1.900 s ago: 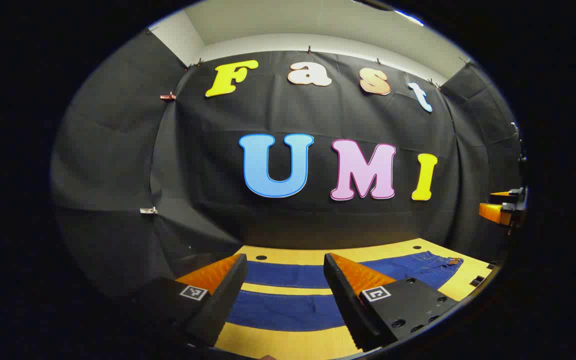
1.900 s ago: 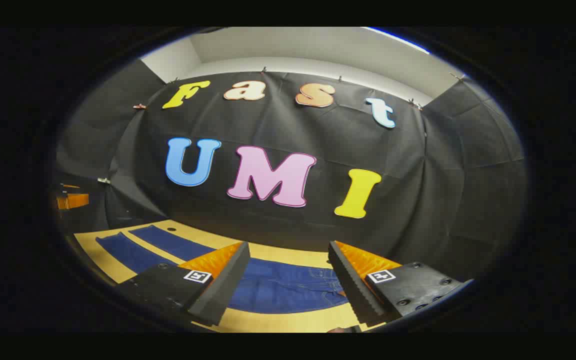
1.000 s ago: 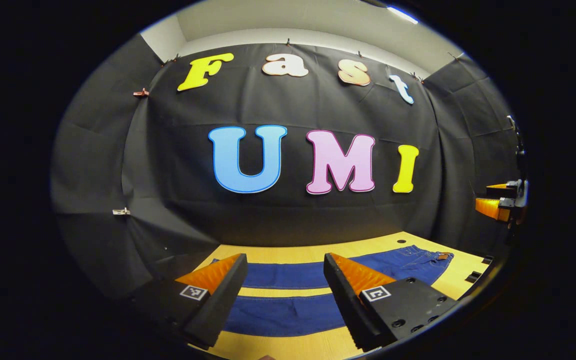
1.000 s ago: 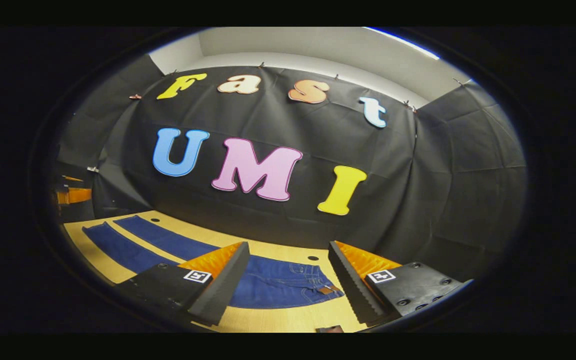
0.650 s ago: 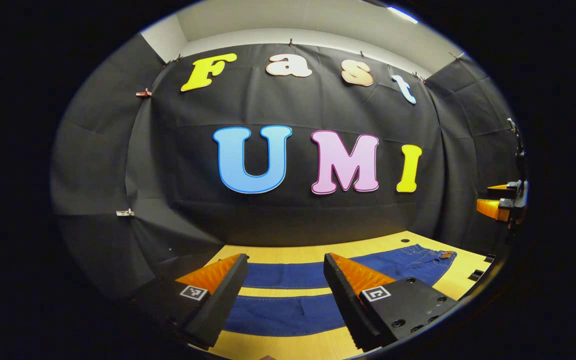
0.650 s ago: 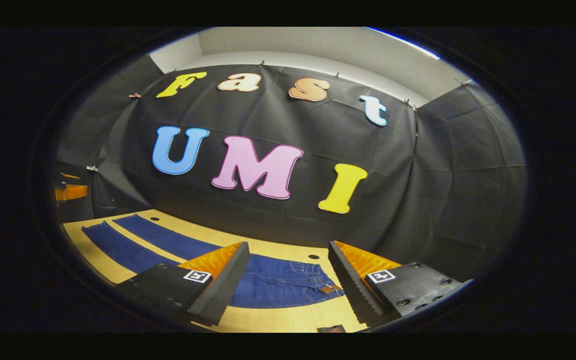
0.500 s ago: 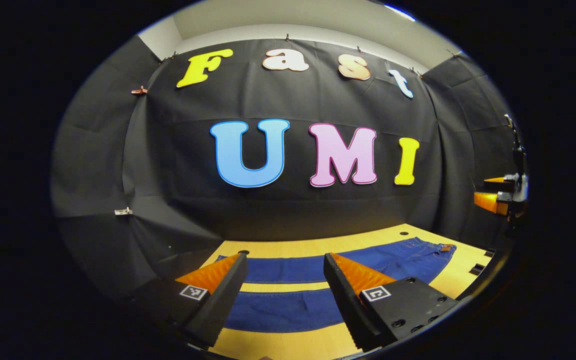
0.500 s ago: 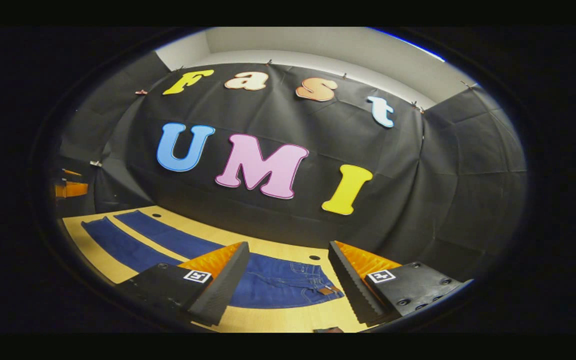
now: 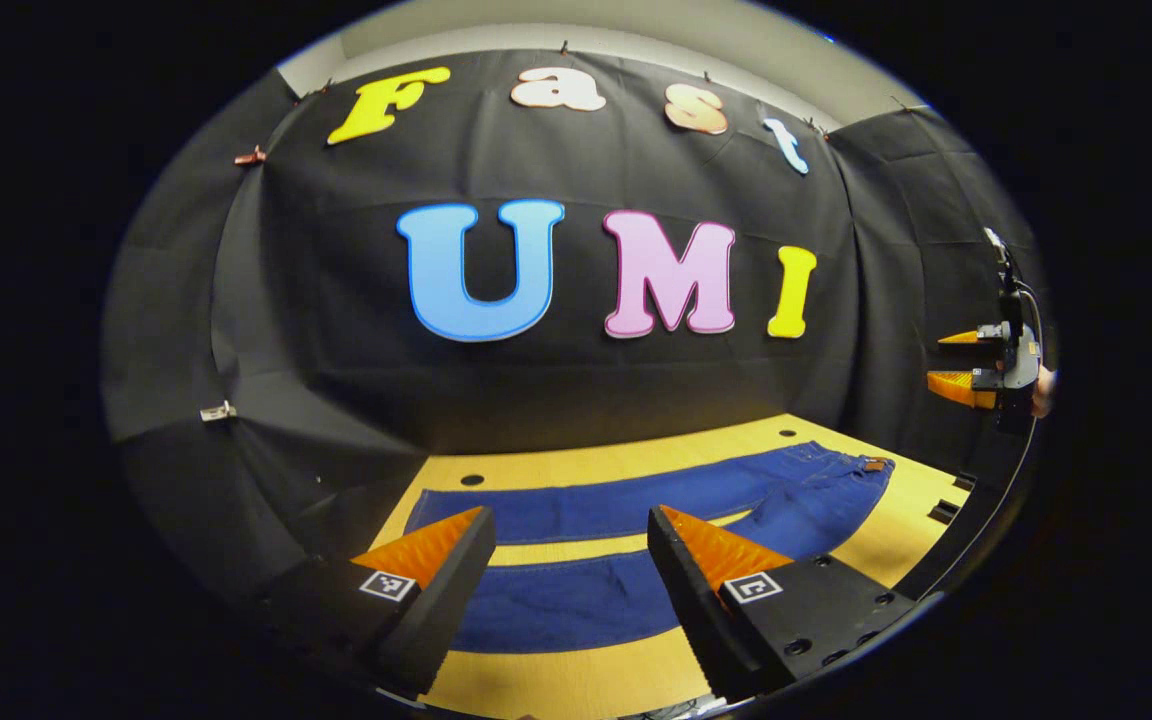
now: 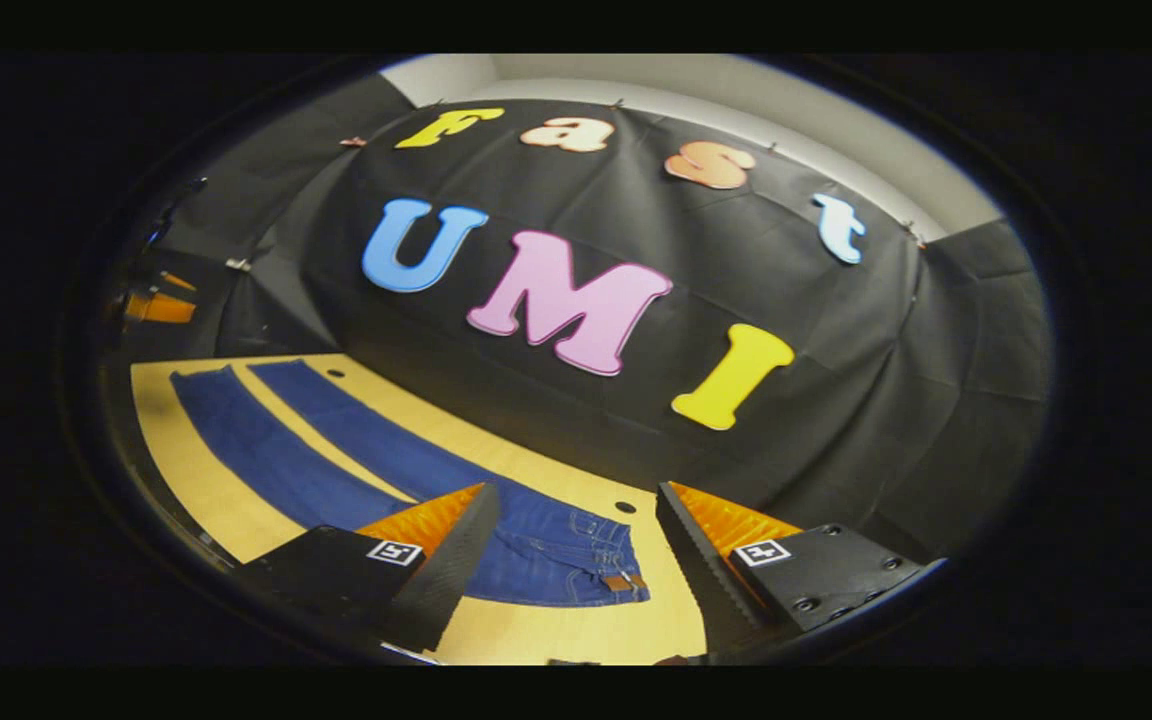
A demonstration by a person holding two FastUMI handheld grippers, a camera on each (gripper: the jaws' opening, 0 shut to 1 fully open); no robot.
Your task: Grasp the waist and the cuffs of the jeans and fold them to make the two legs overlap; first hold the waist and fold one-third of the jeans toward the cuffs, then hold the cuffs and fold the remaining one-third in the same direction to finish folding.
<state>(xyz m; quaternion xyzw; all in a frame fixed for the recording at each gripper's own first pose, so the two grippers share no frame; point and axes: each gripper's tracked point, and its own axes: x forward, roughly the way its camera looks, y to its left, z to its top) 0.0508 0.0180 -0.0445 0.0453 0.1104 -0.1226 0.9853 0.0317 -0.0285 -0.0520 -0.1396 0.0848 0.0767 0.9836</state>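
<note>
jeans (image 9: pixel 636 540): flat on the wooden table (image 9: pixel 886 530), legs apart, long axis cuffs-left to waist-right
left gripper (image 9: pixel 568 545): wide open, empty, above the cuffs
right gripper (image 10: pixel 576 525): wide open, empty, nearer the waist (image 10: pixel 616 570)

The jeans (image 9: pixel 636 520) lie flat on the table (image 9: pixel 576 680), legs side by side and apart. In the left gripper view the cuffs sit at nine o'clock and the waist at three; the right gripper (image 9: pixel 956 362) hangs above the waist end.
</note>
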